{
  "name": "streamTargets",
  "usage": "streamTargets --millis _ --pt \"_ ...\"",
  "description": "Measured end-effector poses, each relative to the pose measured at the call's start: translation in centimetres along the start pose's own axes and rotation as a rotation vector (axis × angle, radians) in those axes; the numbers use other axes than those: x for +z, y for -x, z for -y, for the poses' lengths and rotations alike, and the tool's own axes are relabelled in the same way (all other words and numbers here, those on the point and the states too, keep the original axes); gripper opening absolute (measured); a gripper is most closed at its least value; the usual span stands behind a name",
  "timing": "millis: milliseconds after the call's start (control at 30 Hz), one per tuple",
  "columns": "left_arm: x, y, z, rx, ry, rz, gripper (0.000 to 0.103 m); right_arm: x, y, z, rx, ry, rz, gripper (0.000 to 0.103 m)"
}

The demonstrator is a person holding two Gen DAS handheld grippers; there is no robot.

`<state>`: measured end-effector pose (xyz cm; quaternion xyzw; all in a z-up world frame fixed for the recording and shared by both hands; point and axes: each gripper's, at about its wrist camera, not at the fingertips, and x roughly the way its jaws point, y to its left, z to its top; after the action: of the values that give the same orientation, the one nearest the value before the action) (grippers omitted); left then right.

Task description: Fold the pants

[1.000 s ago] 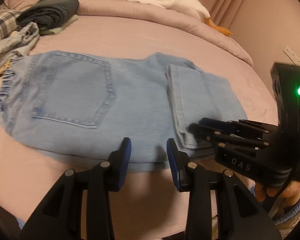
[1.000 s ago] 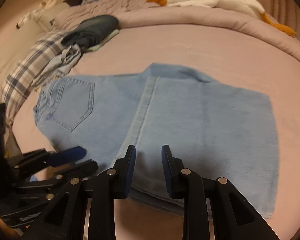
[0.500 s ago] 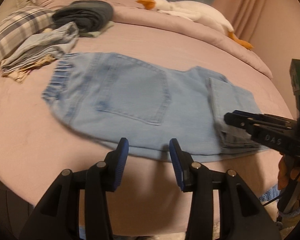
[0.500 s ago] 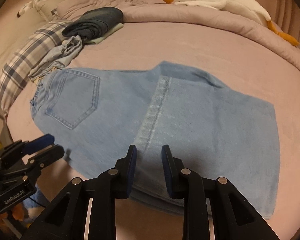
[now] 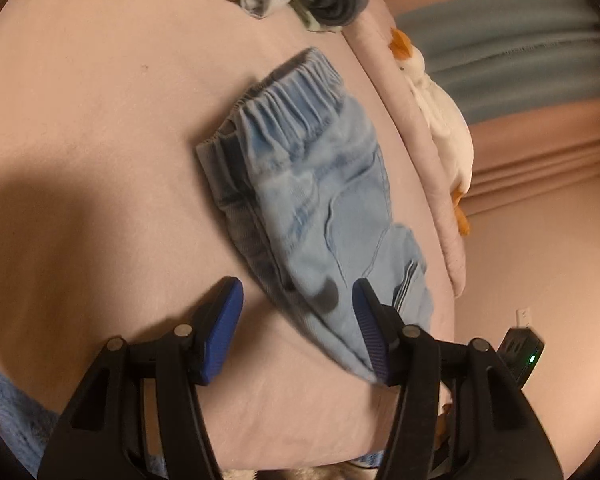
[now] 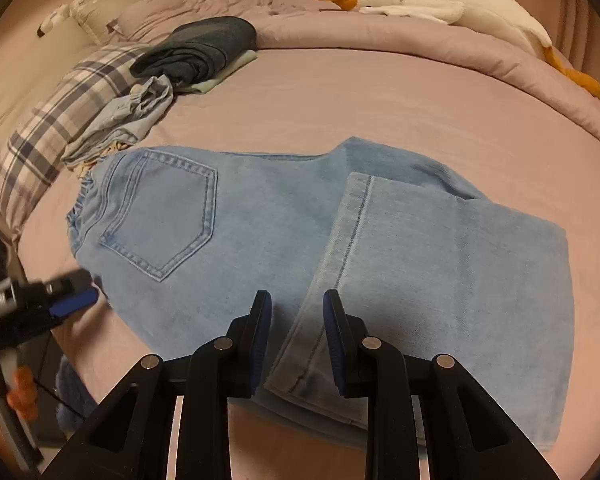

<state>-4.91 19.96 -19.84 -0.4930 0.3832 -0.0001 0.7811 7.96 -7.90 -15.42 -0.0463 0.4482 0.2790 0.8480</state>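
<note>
Light blue jeans (image 6: 260, 232) lie flat on the pink bed (image 6: 340, 100), legs folded back over the thighs, back pocket up, elastic waistband to the left. My right gripper (image 6: 296, 320) is open and empty just above the near edge of the folded leg hem. My left gripper (image 5: 296, 320) is open and empty, hovering by the near waist corner; its view looks along the jeans (image 5: 320, 200) from the waistband end. The left gripper also shows at the left of the right wrist view (image 6: 60, 300).
Folded dark clothes (image 6: 204, 48), a crumpled blue garment (image 6: 136, 116) and a plaid pillow (image 6: 52, 128) lie at the bed's left. A white goose plush (image 6: 440, 4) rests on the rolled duvet at the far side. The bed's front edge is right below the grippers.
My left gripper has swung left to the waistband end of the jeans and turned to look along them. My right gripper has barely moved. The jeans lie as before.
</note>
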Motion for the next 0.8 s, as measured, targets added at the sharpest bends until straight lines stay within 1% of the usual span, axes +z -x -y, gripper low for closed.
streamTargets --millis 100,200,233,300,333,400,433,500,600,667,733,800 --pt "0.7 -0.7 0.1 -0.013 0.006 0.008 0.056 -0.1 0.0 0.1 0.003 -0.006 -0.003 0.026" --pt "1.6 -1.4 -0.2 -0.046 0.050 0.013 0.056 -0.2 0.1 0.2 0.007 -0.014 -0.002 0.026" --pt "1.8 -1.4 -0.2 -0.042 0.054 0.024 0.053 -0.2 0.2 0.2 0.010 -0.016 0.000 0.026" --pt "2.0 -1.2 -0.2 -0.008 0.048 0.066 0.046 -0.2 0.3 0.2 0.014 -0.016 0.006 0.026" --pt "1.7 -1.1 -0.1 0.011 0.041 0.099 0.046 -0.2 0.3 0.2 0.016 -0.016 0.007 0.026" --pt "1.3 -0.9 0.1 0.029 0.031 0.136 0.046 -0.2 0.2 0.3 0.019 -0.018 0.009 0.026" --pt "1.1 -0.9 0.4 0.052 0.010 0.158 0.046 -0.2 0.2 0.3 0.022 -0.021 0.009 0.026" --pt "1.5 -1.2 0.5 0.072 0.001 0.179 0.048 -0.2 0.2 0.5 0.025 -0.025 0.012 0.026" --pt "2.5 -1.5 0.3 0.065 0.013 0.200 0.056 -0.1 0.2 0.8 0.015 -0.025 0.010 0.026" --pt "3.3 -2.0 0.6 0.081 0.006 0.205 0.057 0.0 0.3 1.1 0.011 -0.035 0.014 0.026" --pt "3.9 -2.2 0.7 0.075 0.003 0.211 0.062 0.3 0.4 1.2 0.007 -0.038 0.020 0.026" --pt "4.2 -2.5 0.8 0.073 -0.019 0.203 0.062 0.6 0.4 1.3 0.000 -0.035 0.026 0.026"
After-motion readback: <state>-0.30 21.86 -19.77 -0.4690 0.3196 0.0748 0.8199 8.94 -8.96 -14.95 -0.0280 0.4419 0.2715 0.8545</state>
